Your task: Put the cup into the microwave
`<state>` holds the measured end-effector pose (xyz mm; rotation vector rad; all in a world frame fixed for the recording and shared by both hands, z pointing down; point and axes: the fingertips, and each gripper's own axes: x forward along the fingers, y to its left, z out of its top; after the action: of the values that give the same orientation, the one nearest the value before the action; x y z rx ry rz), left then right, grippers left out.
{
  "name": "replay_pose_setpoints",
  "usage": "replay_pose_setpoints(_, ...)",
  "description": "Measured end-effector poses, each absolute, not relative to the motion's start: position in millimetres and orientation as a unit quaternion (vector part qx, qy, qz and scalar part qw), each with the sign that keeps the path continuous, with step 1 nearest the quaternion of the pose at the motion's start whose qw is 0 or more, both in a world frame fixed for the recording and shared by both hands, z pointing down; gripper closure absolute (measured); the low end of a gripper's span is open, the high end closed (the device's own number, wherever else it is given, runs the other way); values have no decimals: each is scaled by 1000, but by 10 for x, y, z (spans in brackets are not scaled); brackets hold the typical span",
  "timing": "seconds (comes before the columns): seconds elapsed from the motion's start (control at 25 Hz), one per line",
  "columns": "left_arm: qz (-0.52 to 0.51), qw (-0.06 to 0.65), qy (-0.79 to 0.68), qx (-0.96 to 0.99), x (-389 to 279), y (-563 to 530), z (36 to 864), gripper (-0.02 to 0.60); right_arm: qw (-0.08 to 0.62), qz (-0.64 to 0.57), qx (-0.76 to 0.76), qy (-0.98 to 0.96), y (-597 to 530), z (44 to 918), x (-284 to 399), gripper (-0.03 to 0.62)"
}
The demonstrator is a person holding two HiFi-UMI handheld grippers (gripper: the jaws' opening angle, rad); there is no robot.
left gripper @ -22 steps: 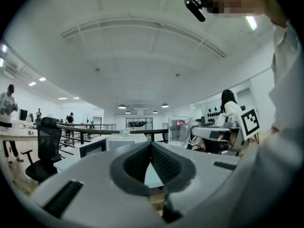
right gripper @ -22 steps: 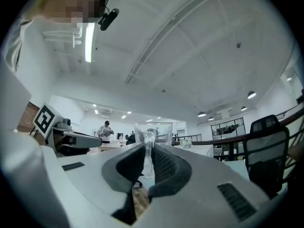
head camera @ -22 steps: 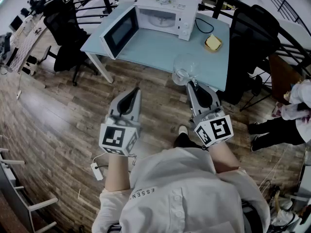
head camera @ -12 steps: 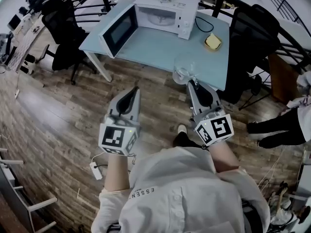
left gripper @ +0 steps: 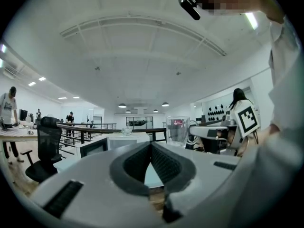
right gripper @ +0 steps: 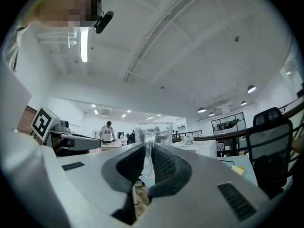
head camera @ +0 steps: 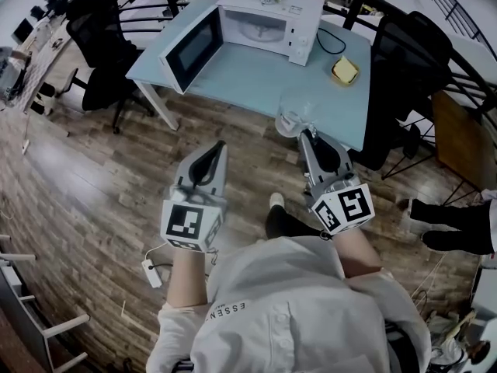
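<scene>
A clear glass cup [head camera: 297, 113] hangs in the air just off the near edge of the light-blue table [head camera: 256, 80]. My right gripper [head camera: 304, 133] is shut on its handle; in the right gripper view the cup [right gripper: 153, 136] stands upright just past the pinched pads [right gripper: 161, 163]. The white microwave [head camera: 268, 26] sits at the table's far side with its door [head camera: 192, 49] swung open to the left and its cavity showing. My left gripper [head camera: 219, 143] is shut with nothing in it, level beside the right one over the wood floor. The left gripper view shows the cup [left gripper: 178, 129] to the right.
A yellow object [head camera: 345, 70] lies on the table right of the microwave, beside a black cable. Black office chairs stand left [head camera: 97, 49] and right [head camera: 404, 61] of the table. A black railing runs behind the table. A person's legs [head camera: 454, 224] show at the far right.
Both grippers keep their places and the cup stays held. The holder's foot has shifted on the floor, and the person at the right edge has moved further off.
</scene>
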<state>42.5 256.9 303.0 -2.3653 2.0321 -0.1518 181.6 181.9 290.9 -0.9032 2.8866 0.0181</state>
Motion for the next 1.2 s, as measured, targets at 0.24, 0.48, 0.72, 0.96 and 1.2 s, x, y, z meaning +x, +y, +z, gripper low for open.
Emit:
replay_pose_setpoints(0.24, -56, 10, 665, -745, 209, 2235, 3087, 581, 56, -1, -283, 957, 1397, 2982, 1581, 556)
replay_pose_setpoints(0.48, -66, 6, 681, -729, -182, 1670, 3127, 581, 60, -11, -269, 961, 726, 3028, 1182, 556)
replay_pose_setpoints(0.72, -69, 5, 687, -723, -568, 784, 3024, 581, 57, -8, -260, 964, -164, 2955, 775, 556)
replay_pose_setpoints(0.96, -60, 18, 680, -730, -816, -25, 2934, 581, 63, 5, -262, 963, -930, 2860, 513, 556)
replay_pose_setpoints(1.2, -61, 6, 668, -742, -996, -555, 3051, 581, 56, 1, -276, 960, -1424, 2930, 347, 556)
